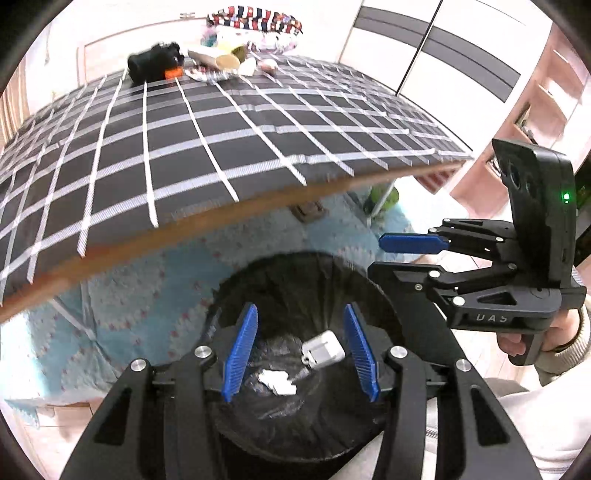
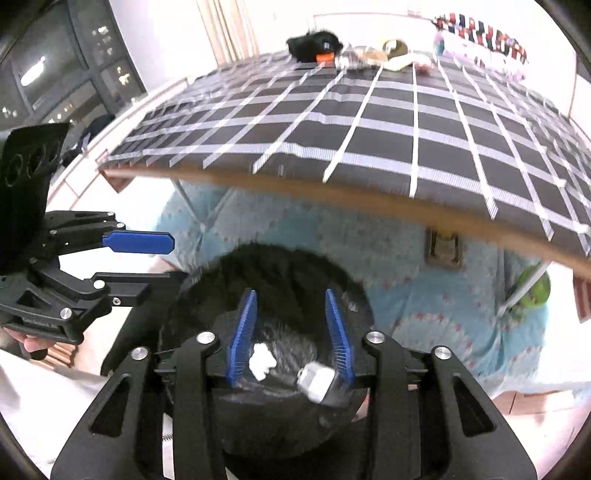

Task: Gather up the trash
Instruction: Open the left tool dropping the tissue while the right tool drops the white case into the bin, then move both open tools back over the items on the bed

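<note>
A black-lined trash bin (image 1: pixel 284 280) stands on the floor in front of the table; it also shows in the right wrist view (image 2: pixel 280 273). Inside lie a crumpled white paper (image 1: pixel 277 382) (image 2: pixel 261 361) and a small white carton (image 1: pixel 324 349) (image 2: pixel 316 380). My left gripper (image 1: pixel 301 350) is open and empty above the bin mouth. My right gripper (image 2: pixel 291 338) is open and empty above the bin too; it appears in the left wrist view (image 1: pixel 391 258). More trash, a paper cup (image 1: pixel 221 59) and wrappers (image 1: pixel 207 74), lies at the table's far edge.
The table (image 1: pixel 221 140) has a black-and-white checked cloth and a wooden front edge. A black camera (image 1: pixel 155 61) and a striped bag (image 1: pixel 255 20) sit at its far side. A blue patterned rug (image 1: pixel 147 295) covers the floor. Shelves (image 1: pixel 532 107) stand right.
</note>
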A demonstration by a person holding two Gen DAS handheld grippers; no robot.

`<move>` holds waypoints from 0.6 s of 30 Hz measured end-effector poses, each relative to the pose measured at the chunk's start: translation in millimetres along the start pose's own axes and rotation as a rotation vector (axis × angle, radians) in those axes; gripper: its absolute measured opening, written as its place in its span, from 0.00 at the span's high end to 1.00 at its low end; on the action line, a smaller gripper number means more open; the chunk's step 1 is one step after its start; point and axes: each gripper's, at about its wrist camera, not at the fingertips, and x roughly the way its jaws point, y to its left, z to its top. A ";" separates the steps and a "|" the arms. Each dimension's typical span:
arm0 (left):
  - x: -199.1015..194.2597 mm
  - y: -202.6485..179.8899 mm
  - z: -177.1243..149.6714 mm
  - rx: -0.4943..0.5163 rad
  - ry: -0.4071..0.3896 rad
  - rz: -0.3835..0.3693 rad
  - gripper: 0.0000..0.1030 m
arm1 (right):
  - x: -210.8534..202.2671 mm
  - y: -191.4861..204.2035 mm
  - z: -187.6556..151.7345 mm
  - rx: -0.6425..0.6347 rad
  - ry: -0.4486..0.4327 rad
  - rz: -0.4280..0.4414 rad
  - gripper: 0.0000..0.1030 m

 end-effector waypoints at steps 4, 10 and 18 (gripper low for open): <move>-13.0 3.1 18.1 -0.005 -0.035 -0.005 0.54 | -7.7 -5.1 16.0 0.003 -0.026 0.003 0.55; -28.2 9.1 47.5 0.017 -0.093 0.045 0.54 | -17.8 -3.0 35.9 -0.019 -0.059 0.011 0.55; -44.5 33.8 92.8 0.007 -0.168 0.090 0.54 | -23.7 -9.7 67.2 -0.039 -0.096 0.003 0.55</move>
